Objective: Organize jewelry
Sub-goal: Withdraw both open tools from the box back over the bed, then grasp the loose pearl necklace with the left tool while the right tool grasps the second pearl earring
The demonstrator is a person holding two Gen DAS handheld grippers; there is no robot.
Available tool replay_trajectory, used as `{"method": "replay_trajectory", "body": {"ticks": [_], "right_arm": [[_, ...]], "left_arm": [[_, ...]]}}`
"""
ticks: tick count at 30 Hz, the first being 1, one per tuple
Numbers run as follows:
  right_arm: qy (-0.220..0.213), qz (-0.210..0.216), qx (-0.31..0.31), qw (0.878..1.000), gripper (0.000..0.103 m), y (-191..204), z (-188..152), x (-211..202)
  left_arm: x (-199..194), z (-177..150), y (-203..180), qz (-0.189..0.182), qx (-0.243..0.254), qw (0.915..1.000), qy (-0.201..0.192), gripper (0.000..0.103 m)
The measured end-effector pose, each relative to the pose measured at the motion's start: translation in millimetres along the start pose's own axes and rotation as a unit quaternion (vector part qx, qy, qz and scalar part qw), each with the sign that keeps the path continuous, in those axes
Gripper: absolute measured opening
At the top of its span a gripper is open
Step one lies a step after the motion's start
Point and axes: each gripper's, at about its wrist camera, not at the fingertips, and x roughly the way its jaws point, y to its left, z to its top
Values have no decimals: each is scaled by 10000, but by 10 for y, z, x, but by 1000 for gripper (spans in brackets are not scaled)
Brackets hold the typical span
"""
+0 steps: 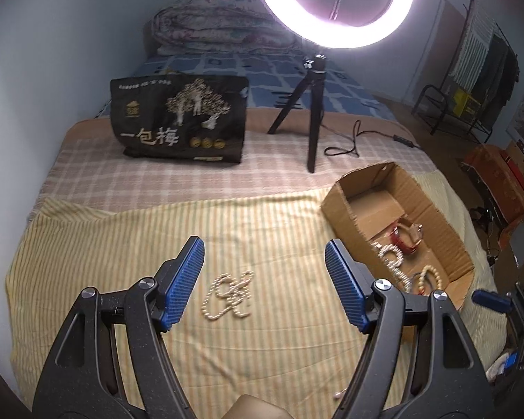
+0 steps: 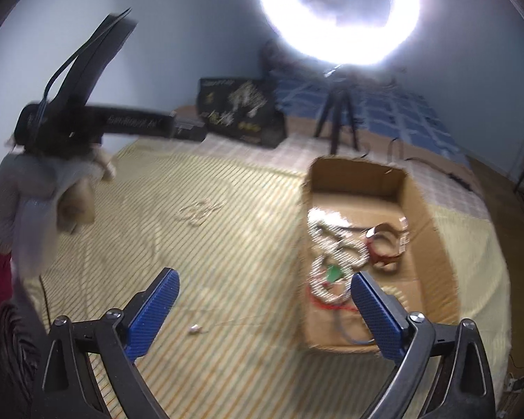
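The pearl necklace (image 1: pixel 228 295) lies tangled on the striped cloth (image 1: pixel 122 244), left of the cardboard box (image 1: pixel 342 209). It looks light, limp and slippery; the thickest knot is the best hold. The left gripper (image 1: pixel 264 262) and right gripper (image 2: pixel 265 293) both stand wide, holding nothing.

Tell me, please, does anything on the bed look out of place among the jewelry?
Yes. A pearl necklace lies in a tangled heap on the yellow striped cloth, apart from the cardboard box that holds the other jewelry. A tiny pale piece also sits loose on the cloth near the box; what it is cannot be told.

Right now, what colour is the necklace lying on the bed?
Cream-white pearl beads, clearest in the left wrist view.
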Motion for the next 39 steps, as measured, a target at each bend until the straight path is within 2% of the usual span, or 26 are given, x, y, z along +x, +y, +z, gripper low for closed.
{"method": "replay_trajectory", "body": {"ticks": [11,16,20,23,27,32,39], "right_arm": [[840,555,-509,9936,72,424,-368,389],[1286,845,-691,9857,53,556,-544,637],[1474,996,-442,9831,44,514,-589,802],[1541,1101,-301,9814,44,488,-590,875],[1619,1007,-327,9811,43,512,-596,946],[1616,925,-213,9823,35,488,-575,988],[1596,737,-345,9838,33,554,-580,1028]], "left_arm": [[320,-290,274,267,50,9974,661,74],[453,-353,403,111,-163,9963,842,74],[540,-367,498,-125,-502,9939,969,74],[616,-377,551,-203,-669,9921,1039,74],[681,-382,572,-248,-728,9913,1072,74],[762,-398,566,-298,-749,9906,1105,74],[919,-411,495,-296,-712,9897,1205,72]]}}
